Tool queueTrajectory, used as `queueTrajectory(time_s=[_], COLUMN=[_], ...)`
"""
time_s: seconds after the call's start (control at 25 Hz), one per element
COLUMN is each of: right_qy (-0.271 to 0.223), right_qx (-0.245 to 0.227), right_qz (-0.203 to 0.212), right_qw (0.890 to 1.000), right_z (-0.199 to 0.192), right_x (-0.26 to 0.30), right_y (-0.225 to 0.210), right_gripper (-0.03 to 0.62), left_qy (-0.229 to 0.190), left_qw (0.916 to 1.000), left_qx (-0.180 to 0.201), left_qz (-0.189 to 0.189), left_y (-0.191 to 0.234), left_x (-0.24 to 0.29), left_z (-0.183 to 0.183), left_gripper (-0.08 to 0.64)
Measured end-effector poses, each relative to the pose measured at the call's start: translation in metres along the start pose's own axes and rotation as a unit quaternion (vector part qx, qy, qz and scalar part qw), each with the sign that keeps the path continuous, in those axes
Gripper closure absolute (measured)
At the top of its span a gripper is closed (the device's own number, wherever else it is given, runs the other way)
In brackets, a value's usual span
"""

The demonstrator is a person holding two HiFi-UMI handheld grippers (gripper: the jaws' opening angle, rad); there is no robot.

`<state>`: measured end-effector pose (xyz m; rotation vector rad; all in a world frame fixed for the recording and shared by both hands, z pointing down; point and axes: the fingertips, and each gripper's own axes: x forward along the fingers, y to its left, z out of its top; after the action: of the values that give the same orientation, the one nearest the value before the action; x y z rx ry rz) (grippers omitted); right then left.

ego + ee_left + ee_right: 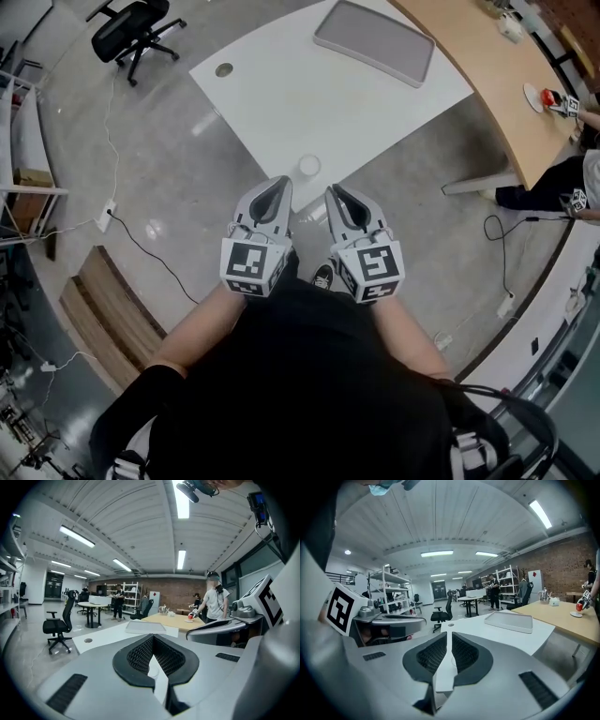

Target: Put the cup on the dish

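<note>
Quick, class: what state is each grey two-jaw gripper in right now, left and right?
Left gripper: closed, jaw tips together, holding nothing.
Right gripper: closed, jaw tips together, holding nothing.

The white table (281, 84) is smooth and matt, the floor (159, 159) glossy, the desk (487, 75) pale wood.

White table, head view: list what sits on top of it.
On the white table: a grey tray toward the far side and a white cup by the near corner. Nothing shows inside the tray. The left tool and right tool cover slivers of that corner.
</note>
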<state>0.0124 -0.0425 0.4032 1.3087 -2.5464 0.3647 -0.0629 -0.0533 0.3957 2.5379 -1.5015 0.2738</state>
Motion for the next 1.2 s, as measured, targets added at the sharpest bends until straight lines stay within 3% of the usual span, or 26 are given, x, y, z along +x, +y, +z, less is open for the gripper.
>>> queueTrajectory(time_s=[0.44,0.52,0.56,0.8,1.2], right_qy=[0.053,0.071,0.081,0.113,0.166], right_qx=[-0.022,-0.021,-0.020,-0.005,-0.012], right_qz=[-0.011,-0.005,0.000,0.023,0.026], right_qw=[0.998,0.997,0.996,0.993,0.986], right_z=[-0.016,-0.026,-0.032,-0.060,-0.113], right_x=[0.084,0.094,0.098,0.118,0.144], right_y=[-0.004,-0.006,-0.007,-0.012,-0.021], right_gripper=[0.570,0.501,0.448,0.366,0.344], left_qy=[0.021,0.027,0.031,0.048,0.069], left_qw=[0.9970,0.9963,0.9960,0.9953,0.9949], left_qx=[0.014,0.013,0.013,-0.003,-0.002], left_qz=[-0.073,-0.080,-0.082,-0.084,-0.074], left_y=[0.054,0.059,0.062,0.070,0.074], left_x=[0.052,0.061,0.064,0.082,0.109], left_z=[-0.022,-0.026,-0.029,-0.046,-0.090], left_gripper=[0.554,0.554,0.554,0.554,0.554])
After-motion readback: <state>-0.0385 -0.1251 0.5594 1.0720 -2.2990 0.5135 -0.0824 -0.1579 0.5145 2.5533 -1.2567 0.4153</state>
